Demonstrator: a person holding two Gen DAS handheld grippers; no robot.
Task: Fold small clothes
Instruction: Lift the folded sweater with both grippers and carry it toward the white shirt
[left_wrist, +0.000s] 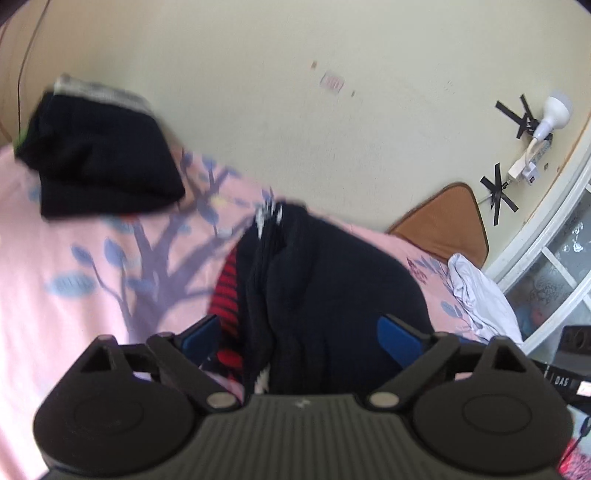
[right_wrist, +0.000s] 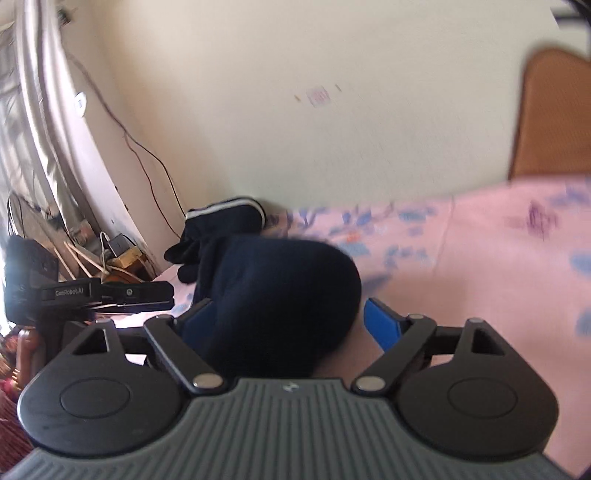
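Left wrist view first: we see the pink bedsheet filling the lower scene, and on it, straight ahead of our left gripper, a dark navy garment bunched in a heap, with a red-striped piece peeking out along its left edge. The heap's long axis seems to run away from us, from between the fingers toward the wall. Our left jaws stand wide; the cloth lies between the blue pads but we cannot see them pressing on it, so we judge it unheld. Farther off to the left sits a folded dark pile, well apart from the heap.

From the right wrist view, the same navy garment lies straight ahead of the right gripper, its bulk toward the left finger, and those jaws also stand wide. A pair of dark gloves lies beyond it, near the wall.

We judge both hands about equally near; any next grasp calls for reaching forward and slightly down onto the near edge.
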